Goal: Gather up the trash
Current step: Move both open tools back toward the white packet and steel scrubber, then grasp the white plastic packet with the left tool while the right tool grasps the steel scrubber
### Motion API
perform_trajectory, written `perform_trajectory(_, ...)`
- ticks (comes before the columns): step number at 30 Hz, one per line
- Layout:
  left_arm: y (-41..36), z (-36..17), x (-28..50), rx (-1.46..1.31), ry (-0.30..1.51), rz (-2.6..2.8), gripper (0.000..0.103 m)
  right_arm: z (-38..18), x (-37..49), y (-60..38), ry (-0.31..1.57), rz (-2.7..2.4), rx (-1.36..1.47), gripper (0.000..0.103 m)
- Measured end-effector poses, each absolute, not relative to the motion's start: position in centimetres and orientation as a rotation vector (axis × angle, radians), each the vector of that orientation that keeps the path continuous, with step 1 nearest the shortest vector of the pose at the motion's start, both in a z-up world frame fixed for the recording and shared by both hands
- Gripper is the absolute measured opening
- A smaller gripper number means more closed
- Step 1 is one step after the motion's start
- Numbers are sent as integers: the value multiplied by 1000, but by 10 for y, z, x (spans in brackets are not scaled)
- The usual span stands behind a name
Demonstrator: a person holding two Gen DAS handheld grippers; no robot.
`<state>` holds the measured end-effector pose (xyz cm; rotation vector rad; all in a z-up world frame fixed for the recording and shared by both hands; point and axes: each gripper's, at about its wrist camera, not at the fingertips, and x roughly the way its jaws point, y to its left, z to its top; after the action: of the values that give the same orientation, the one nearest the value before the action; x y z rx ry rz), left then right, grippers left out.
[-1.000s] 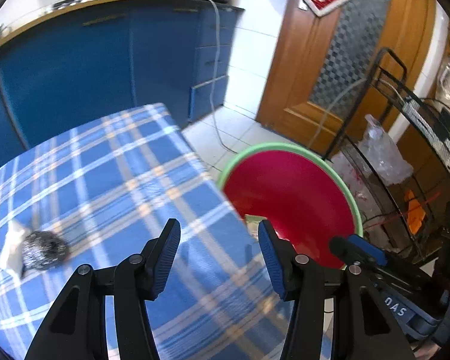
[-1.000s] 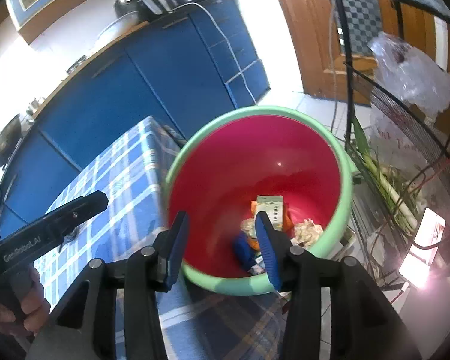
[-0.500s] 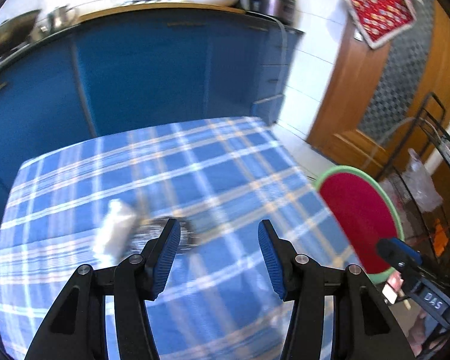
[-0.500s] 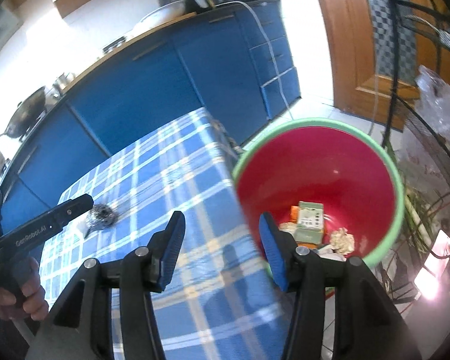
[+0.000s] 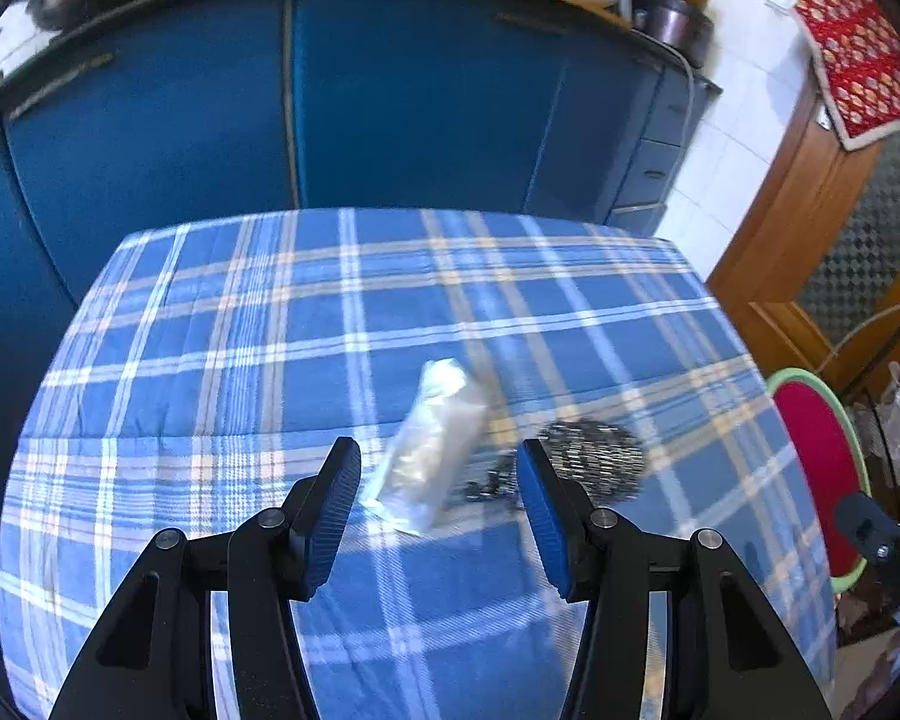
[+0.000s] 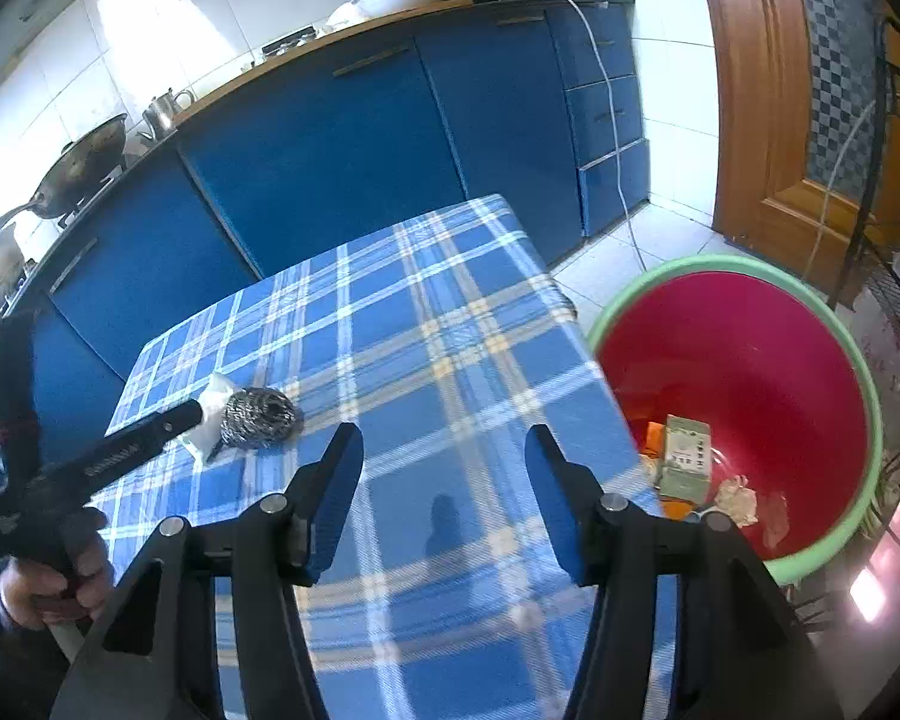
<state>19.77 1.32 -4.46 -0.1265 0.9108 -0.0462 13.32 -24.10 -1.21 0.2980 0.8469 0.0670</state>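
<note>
while both jaws are held wide and empty, a carton [image 6: 684, 457] and scraps are seen in the red bin [image 6: 810, 324] – right of the table edge [image 6: 594, 360].

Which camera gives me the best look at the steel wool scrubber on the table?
The right wrist view: the steel wool scrubber is sharp there, lying against the white wrapper beside the left claw. The left wrist view shows it motion-blurred and partly hidden behind one finger.
</note>
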Motion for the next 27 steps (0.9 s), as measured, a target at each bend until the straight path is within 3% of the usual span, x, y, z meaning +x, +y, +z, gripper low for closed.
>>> perform_trajectory(9, 20, -69, 210, -160, 920, -77, 55, -23, 158, -209, 878, 94, 264, 64)
perform_trajectory(12, 20, -73, 213, -171, 911, -92, 42, -26, 169, -199, 884, 108, 258, 64)
perform_trajectory(27, 64, -69, 209, -260, 859, 38, 35, -43, 202, -144, 910, 210, 214, 67)
